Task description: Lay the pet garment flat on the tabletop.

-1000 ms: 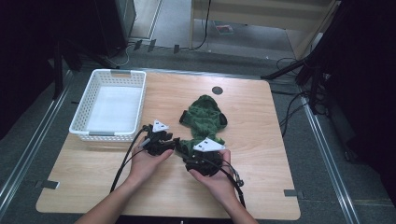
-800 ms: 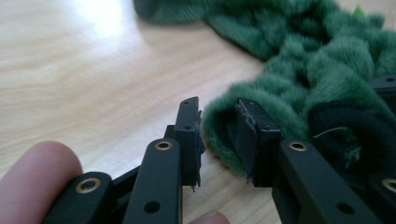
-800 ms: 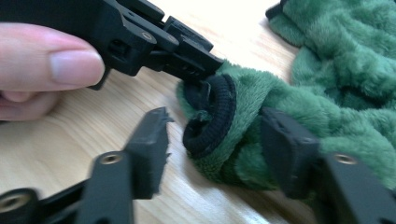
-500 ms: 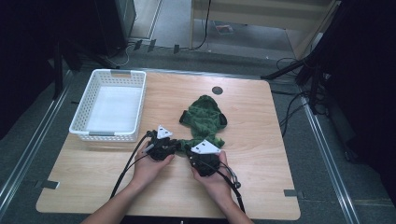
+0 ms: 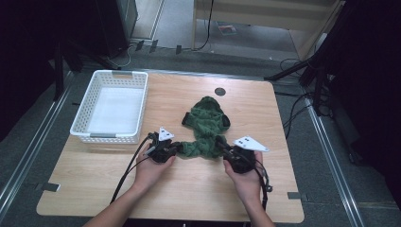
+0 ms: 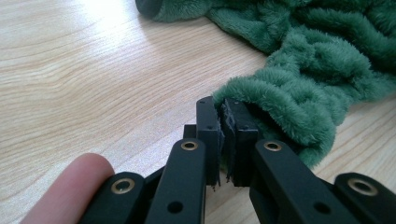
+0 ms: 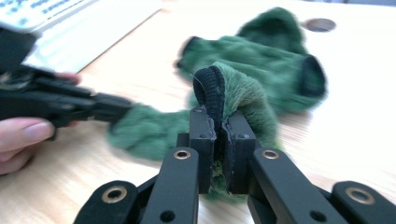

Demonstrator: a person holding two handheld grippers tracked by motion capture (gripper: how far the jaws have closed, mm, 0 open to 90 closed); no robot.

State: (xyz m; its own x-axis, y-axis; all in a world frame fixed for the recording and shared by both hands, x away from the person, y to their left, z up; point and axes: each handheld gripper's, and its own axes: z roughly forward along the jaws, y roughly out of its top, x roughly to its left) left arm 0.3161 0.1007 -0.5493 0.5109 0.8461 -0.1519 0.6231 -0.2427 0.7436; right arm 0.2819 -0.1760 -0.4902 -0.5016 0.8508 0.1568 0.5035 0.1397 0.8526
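Observation:
A fuzzy dark green hooded garment [image 5: 206,118] lies on the wooden table [image 5: 189,194], hood toward the far side. My left gripper [image 5: 177,147] is shut on the left end of its near hem; its jaws have just been closing on the fleece [image 6: 299,84]. My left gripper [image 6: 222,105] pinches the fabric edge between its pads. My right gripper [image 5: 221,144] is shut on the right end of the hem. In the right gripper view, my right gripper [image 7: 219,116] clamps a black-lined fold of the garment [image 7: 252,56], slightly lifted. The left gripper [image 7: 112,107] shows at the left there.
A white plastic basket [image 5: 120,73] stands at the table's far left, with nothing visible in it. A small round dark hole [image 5: 220,91] sits in the tabletop beyond the hood. Cables trail from both grippers toward the near edge.
My right gripper has moved to the right with the hem in it, drawing the garment's near edge out between the two grippers. The left hand has stayed nearly in place.

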